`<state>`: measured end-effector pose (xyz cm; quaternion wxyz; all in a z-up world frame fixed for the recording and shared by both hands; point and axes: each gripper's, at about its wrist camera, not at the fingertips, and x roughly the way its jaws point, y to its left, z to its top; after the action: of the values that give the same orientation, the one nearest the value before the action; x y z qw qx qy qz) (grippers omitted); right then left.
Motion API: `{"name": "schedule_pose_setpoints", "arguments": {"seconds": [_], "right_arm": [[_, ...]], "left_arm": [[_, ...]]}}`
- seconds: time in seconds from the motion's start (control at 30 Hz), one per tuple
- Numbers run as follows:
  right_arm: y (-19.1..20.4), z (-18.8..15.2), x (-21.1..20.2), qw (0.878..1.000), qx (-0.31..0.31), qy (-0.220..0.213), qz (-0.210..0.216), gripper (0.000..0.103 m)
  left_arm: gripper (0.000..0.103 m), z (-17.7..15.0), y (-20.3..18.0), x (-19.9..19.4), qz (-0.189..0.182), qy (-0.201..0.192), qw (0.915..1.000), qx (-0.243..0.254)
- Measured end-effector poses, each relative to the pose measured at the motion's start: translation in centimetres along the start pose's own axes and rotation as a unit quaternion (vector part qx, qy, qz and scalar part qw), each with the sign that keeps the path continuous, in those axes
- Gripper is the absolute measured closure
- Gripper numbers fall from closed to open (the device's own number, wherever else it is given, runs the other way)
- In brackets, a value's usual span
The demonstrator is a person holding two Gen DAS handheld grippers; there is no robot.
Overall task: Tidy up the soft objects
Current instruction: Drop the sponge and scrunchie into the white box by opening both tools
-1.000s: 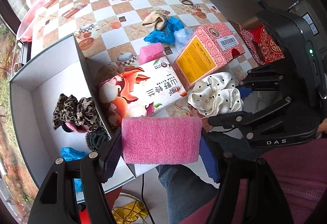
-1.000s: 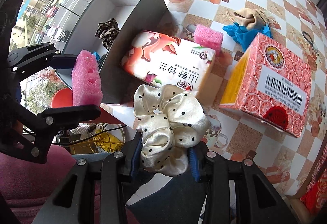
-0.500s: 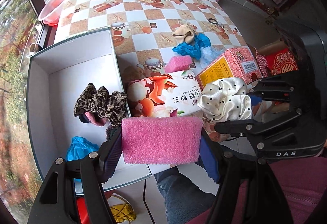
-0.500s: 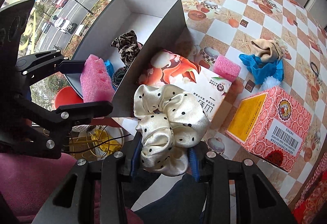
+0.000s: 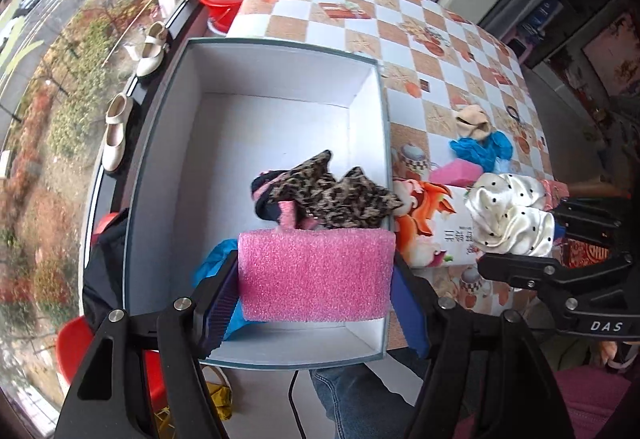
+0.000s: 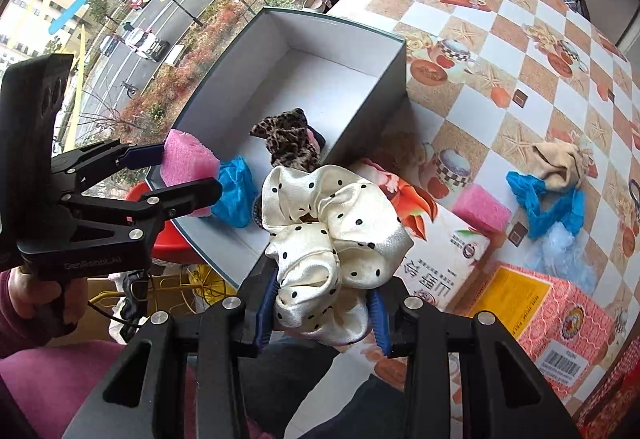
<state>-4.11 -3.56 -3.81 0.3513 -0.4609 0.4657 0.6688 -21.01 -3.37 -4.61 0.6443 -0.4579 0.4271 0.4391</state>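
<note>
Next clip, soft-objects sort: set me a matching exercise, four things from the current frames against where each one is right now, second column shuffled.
Things:
1. large pink sponge
2. polka-dot scrunchie
3. leopard scrunchie
4. small pink sponge

Places:
A. lying on the floor of the white box
B. clamped in the left gripper
C. on the checked tablecloth, beside the printed carton
D. clamped in the right gripper

Pairs: 1-B, 2-D, 3-A, 4-C
</note>
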Motion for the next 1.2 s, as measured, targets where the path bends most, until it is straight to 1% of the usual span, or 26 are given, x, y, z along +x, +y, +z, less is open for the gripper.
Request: {"name": "schedule_pose_setpoints", "arguments": {"seconds": [0.13, 0.27, 0.53, 0.73, 0.83, 0.9, 0.97, 1.0, 1.03, 1.1, 1.13, 1.2], "right_arm": [[1.9, 1.6, 1.3, 1.0, -0.028, 0.007, 0.009, 0.062], [3.3, 3.0, 2.3, 0.999, -0.042, 0.012, 0.018, 0.062], [3.6, 7.0, 3.6, 1.0, -0.011, 0.012, 0.025, 0.062], [3.7, 9.4, 4.3, 1.0, 0.003, 0.014, 0.026, 0.062], [3.6, 10.4, 4.6, 1.0, 0.01, 0.014, 0.025, 0.061], [3.6, 10.9, 4.6, 0.999, 0.014, 0.013, 0.027, 0.054], [3.5, 11.3, 4.6, 0.999, 0.016, 0.014, 0.028, 0.041], [3.5, 11.4, 4.5, 0.999, 0.017, 0.013, 0.028, 0.027], [3.2, 11.6, 4.4, 0.999, 0.019, 0.01, 0.027, 0.018], [2.9, 11.6, 4.1, 0.999, 0.027, 0.004, 0.029, 0.017], [2.7, 11.6, 3.9, 0.999, 0.03, 0.003, 0.031, 0.015], [2.2, 11.5, 3.7, 0.999, 0.04, 0.003, 0.025, 0.0]], "left_arm": [[0.03, -0.4, 2.4, 0.6, 0.022, 0.007, 0.9991, -0.036], [0.03, -0.1, 3.7, 1.0, 0.034, 0.009, 0.9978, -0.057], [0.03, 1.7, 4.3, 2.5, 0.049, 0.012, 0.9954, -0.081], [0.029, 2.4, 4.2, 3.3, 0.052, 0.023, 0.995, -0.082], [0.025, 2.8, 4.4, 3.7, 0.055, 0.033, 0.9941, -0.088], [0.024, 2.8, 4.7, 4.0, 0.046, 0.043, 0.9933, -0.097], [0.021, 2.6, 5.1, 4.4, 0.029, 0.057, 0.992, -0.109], [0.02, 2.6, 5.2, 4.6, 0.02, 0.062, 0.9914, -0.113], [0.019, 2.5, 5.3, 4.7, 0.015, 0.063, 0.9911, -0.116], [0.018, 2.5, 5.2, 4.8, 0.013, 0.062, 0.9911, -0.117], [0.016, 2.5, 5.1, 4.8, 0.011, 0.062, 0.9911, -0.117], [0.015, 2.4, 5.1, 4.9, -0.001, 0.059, 0.9902, -0.126]]}}
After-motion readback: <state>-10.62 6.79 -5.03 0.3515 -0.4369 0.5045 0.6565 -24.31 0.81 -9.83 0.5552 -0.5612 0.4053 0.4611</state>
